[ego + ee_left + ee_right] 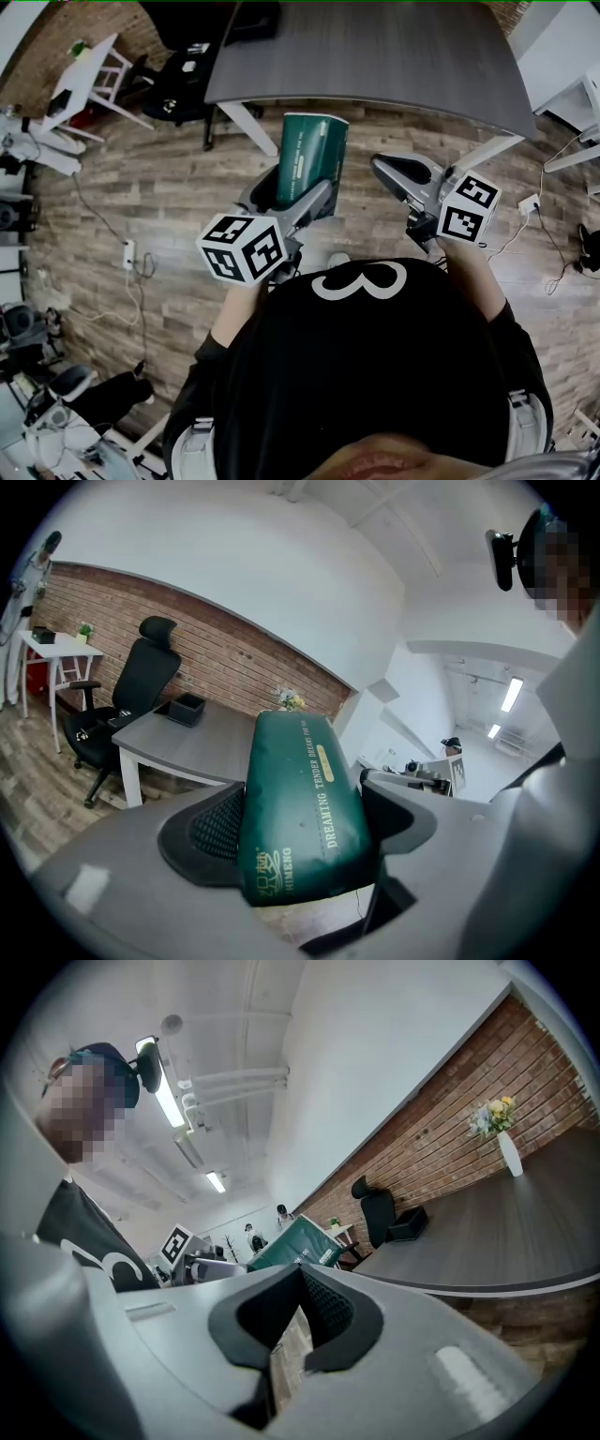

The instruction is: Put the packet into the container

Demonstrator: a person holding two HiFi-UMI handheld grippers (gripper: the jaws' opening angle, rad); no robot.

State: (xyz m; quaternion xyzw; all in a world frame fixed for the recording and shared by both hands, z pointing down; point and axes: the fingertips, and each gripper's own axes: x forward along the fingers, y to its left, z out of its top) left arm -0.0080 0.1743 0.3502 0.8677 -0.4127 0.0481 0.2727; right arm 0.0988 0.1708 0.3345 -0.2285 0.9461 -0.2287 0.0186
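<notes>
The left gripper (pixel 298 194) has its jaws clamped on the lower part of the packet (pixel 312 159), one pad on each broad face. The green packet stands nearly upright, over the wooden floor (pixel 169 197) and just short of the near edge of the desk (pixel 375 56). The right gripper (pixel 302 1271) holds nothing, its jaws together at the tips, and it hangs beside the left one.

The step in hand looks like the carry to the container. The grip sits low on a soft, puffy pack, so the free top can sway. A level, unhurried carry should suit it, with no extra squeeze that might crush the contents. The likely target is the small black box (pixel 187 708) at the far side of the desk, near the chair (pixel 131 691) — well apart from the packet, so a reach across the top or a walk around seems needed. Coming in from above with the packet's narrow end down should help it clear the rim. The free gripper could steady the box if it slides.

The box is open-topped, but neither gripper view looks into it, so I cannot tell what it holds. A vase (pixel 507 1152) of flowers stands farther along the desk, clear of the path.
</notes>
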